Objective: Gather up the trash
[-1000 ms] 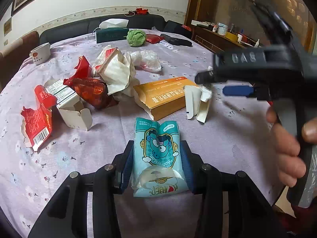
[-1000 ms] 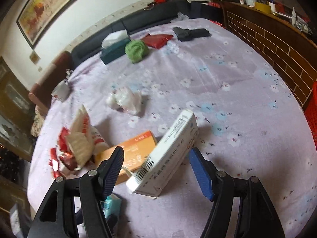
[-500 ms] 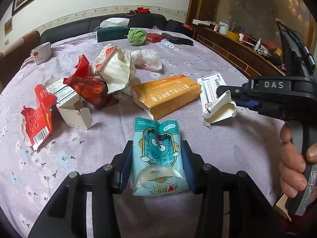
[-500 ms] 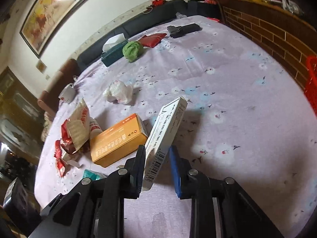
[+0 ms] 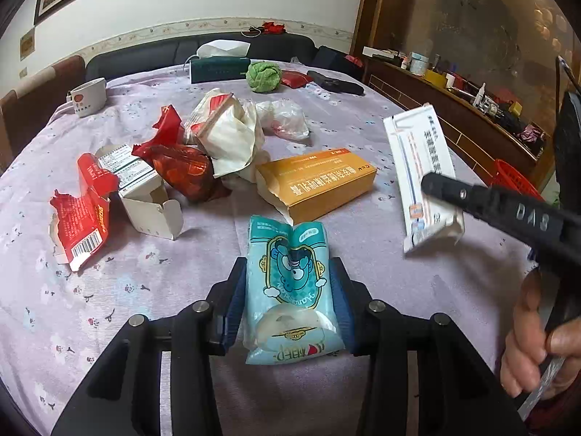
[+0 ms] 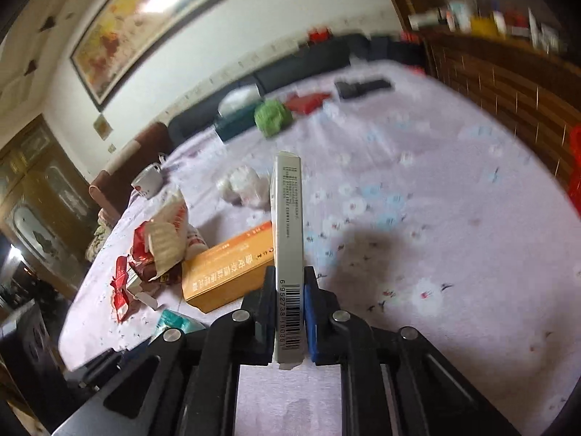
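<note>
My left gripper (image 5: 288, 267) is shut on a teal snack packet (image 5: 290, 312) lying on the purple tablecloth (image 5: 145, 283), its pads squeezing both sides. My right gripper (image 6: 290, 272) is shut on a flat white box (image 6: 288, 210), clamped at its barcode end and held on edge above the table. In the left wrist view the white box (image 5: 417, 160) hangs at the right, with a hand (image 5: 533, 345) on the gripper's handle. An orange box (image 5: 319, 181), a crumpled white paper bag (image 5: 225, 134), red wrappers (image 5: 83, 210), an open white carton (image 5: 145, 196) and a clear plastic bag (image 5: 287, 120) lie spread out.
At the far side stand a mug (image 5: 87, 96), a dark green tissue box (image 5: 218, 67), a green ball (image 5: 263, 76) and a black item (image 5: 337, 83). A red basket (image 5: 515, 185) sits beyond the table's right edge. A cluttered wooden sideboard (image 5: 454, 109) runs along the right.
My right gripper has closed on the white box, lifted it off the table and swung it to the right. The left gripper and its teal packet have stayed put.
</note>
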### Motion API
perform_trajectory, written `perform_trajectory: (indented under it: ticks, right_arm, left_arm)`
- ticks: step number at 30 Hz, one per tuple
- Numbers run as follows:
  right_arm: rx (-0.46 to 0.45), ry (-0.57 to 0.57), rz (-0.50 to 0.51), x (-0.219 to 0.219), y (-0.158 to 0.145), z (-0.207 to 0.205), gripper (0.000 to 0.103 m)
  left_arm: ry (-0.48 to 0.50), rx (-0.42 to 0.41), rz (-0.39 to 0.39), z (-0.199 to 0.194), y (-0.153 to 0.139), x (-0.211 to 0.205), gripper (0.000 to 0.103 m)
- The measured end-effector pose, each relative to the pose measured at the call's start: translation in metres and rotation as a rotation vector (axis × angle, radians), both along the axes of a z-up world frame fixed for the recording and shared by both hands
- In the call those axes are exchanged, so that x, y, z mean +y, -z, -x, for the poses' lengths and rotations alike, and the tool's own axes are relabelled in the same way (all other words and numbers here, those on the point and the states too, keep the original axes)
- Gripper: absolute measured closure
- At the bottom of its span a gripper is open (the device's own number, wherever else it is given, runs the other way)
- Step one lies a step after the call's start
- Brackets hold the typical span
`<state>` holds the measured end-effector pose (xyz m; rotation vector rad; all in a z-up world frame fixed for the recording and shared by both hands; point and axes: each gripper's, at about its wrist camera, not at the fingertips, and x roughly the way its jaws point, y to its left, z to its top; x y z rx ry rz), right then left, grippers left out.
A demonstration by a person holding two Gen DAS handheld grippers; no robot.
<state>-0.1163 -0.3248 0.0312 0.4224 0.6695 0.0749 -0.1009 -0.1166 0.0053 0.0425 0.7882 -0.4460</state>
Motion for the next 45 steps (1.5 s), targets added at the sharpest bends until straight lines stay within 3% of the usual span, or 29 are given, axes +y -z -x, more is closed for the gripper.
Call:
perform_trajectory:
  ticks: [9, 22, 45]
  right_arm:
    - [-0.069, -0.019, 0.082, 0.015, 0.004, 0.016, 0.089]
    - [-0.106, -0.035, 0.097, 0.018, 0.003, 0.021, 0.089]
    - [-0.101, -0.034, 0.12, 0.023, 0.003, 0.018, 0.09]
  left_arm:
    - [-0.004, -0.001, -0.005, 0.0, 0.0, 0.0, 0.061]
    - [-0.006, -0.001, -0.006, 0.0, 0.001, 0.0, 0.061]
    - [-0.005, -0.004, 0.007, 0.002, 0.0, 0.002, 0.061]
